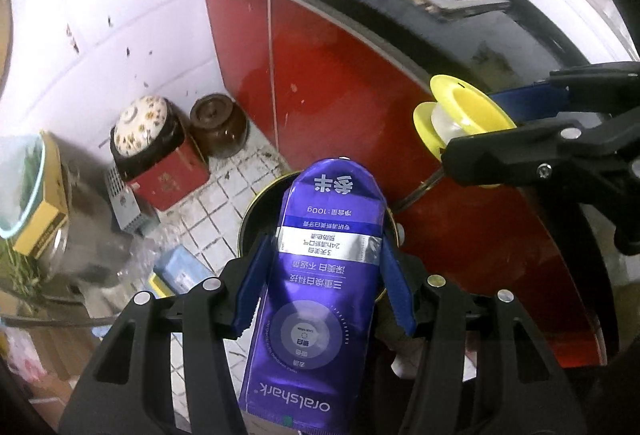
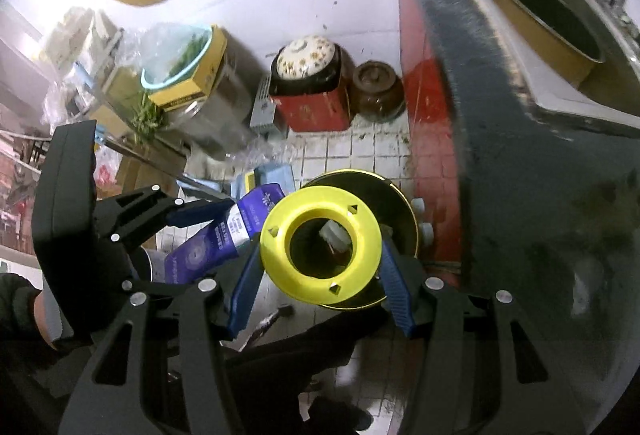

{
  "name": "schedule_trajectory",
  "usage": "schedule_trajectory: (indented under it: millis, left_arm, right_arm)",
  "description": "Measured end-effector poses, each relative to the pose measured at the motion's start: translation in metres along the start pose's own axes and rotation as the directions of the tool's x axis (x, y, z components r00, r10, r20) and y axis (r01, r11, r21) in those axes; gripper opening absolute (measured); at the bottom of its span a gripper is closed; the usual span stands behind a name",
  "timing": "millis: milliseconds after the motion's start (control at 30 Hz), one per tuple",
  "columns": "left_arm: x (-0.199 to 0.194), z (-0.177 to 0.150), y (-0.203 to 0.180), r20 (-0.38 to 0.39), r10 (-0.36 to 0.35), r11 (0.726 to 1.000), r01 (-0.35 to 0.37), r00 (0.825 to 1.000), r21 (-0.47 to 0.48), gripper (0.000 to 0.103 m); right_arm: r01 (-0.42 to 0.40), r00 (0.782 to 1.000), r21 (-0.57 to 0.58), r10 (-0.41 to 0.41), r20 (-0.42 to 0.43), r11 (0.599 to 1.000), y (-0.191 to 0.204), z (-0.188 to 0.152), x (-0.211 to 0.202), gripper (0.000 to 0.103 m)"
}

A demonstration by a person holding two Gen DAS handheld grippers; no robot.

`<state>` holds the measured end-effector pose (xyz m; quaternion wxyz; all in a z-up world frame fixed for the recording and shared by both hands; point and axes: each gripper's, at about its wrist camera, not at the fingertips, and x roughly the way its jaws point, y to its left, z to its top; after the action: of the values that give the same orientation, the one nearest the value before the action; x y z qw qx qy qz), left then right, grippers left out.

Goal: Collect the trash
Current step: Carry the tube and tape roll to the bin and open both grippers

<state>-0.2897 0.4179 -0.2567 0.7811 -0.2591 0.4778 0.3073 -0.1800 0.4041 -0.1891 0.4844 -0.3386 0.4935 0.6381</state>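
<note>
below, in the left wrist view, the left gripper is clamped on a purple oralshark toothpaste tube, its crimped end pointing out over a dark round bin that stands on the tiled floor just beside the red cabinet. to the right, the right gripper pinches a yellow tape spool.

from the right wrist view, the spool sits squeezed between the blue pads, hanging directly over the bin's open mouth, with the tube in the left gripper beside it.

i judge this the drop step: both pieces of trash hover over the bin, so next each claw should spread apart once centred above the opening.
</note>
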Motion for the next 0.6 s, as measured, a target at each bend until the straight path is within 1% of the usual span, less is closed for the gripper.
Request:
schedule_trajectory:
  millis: [100,133,167,200,233,267,400,533,600]
  left_arm:
    - [0.008,0.000,0.011,-0.001,-0.034,0.999,0.034,0.999,-0.037,0.053]
    - [0.010,0.000,0.013,-0.004,-0.048,0.998,0.048,0.999,-0.042,0.059]
    - [0.012,0.000,0.014,-0.004,-0.047,0.998,0.047,0.999,-0.042,0.075]
    - [0.011,0.000,0.015,0.003,-0.032,0.999,0.032,0.999,-0.039,0.083]
    - [0.011,-0.001,0.016,0.017,-0.013,0.999,0.014,1.000,-0.034,0.089]
    - [0.011,-0.001,0.017,0.020,-0.010,0.999,0.011,1.000,-0.032,0.089]
    - [0.014,0.001,0.022,-0.001,-0.009,0.999,0.009,1.000,-0.038,0.089]
    - [0.006,0.008,0.017,0.014,0.008,1.000,-0.007,1.000,-0.023,0.089]
    - [0.002,0.014,0.013,0.022,0.005,1.000,-0.005,1.000,-0.007,0.089]
  right_arm:
    - [0.011,1.000,-0.017,-0.011,-0.014,1.000,0.004,0.008,0.008,0.055]
    - [0.015,1.000,-0.020,-0.015,-0.025,1.000,0.005,0.012,0.011,0.057]
    - [0.007,0.999,-0.017,-0.008,-0.038,1.000,0.003,0.016,0.015,0.070]
    - [-0.003,0.999,-0.012,0.002,-0.047,1.000,0.004,0.018,0.017,0.077]
    - [-0.001,0.999,-0.013,0.000,-0.035,1.000,0.004,0.020,0.015,0.078]
    - [-0.001,1.000,-0.015,0.000,-0.027,1.000,0.004,0.021,0.014,0.080]
    - [-0.001,1.000,-0.009,0.001,-0.022,1.000,0.001,0.021,0.009,0.080]
    - [0.001,1.000,0.006,-0.002,0.009,1.000,-0.005,0.015,-0.010,0.080]
    - [0.001,0.999,0.031,-0.002,0.039,1.000,-0.011,0.009,-0.027,0.080]
